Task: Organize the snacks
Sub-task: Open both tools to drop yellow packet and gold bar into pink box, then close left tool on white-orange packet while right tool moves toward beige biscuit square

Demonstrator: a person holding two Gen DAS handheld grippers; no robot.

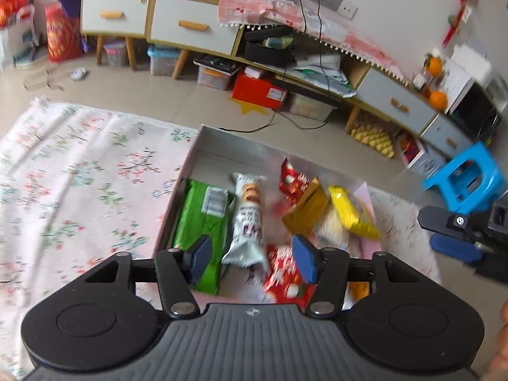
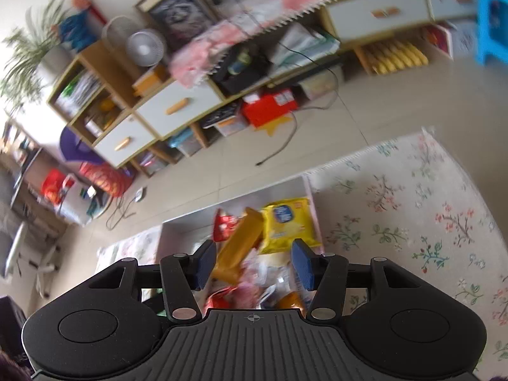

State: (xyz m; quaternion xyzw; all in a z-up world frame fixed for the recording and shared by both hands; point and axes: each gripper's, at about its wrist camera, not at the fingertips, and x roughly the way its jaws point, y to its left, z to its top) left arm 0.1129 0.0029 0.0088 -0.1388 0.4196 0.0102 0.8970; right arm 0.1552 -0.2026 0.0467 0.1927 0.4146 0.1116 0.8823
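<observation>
A shallow box [image 1: 222, 141] on a floral cloth holds snacks: a green pack [image 1: 203, 219], a white biscuit tube [image 1: 249, 219], red packets [image 1: 293, 182], a gold box [image 1: 306, 211] and a yellow packet [image 1: 350, 211]. My left gripper [image 1: 252, 258] is open above the white tube and a red packet [image 1: 284, 277], holding nothing. My right gripper [image 2: 252, 263] is open over the box [image 2: 235, 204], above the gold box [image 2: 241, 243] and beside the yellow packet [image 2: 287, 227]. It also shows at the right edge of the left wrist view [image 1: 460, 235].
The floral cloth [image 1: 82, 184] covers the table around the box. Beyond it lie a tiled floor, a long cabinet [image 1: 197, 25] with drawers, storage boxes, a red carton [image 1: 258, 90], cables and a blue stool [image 1: 466, 176].
</observation>
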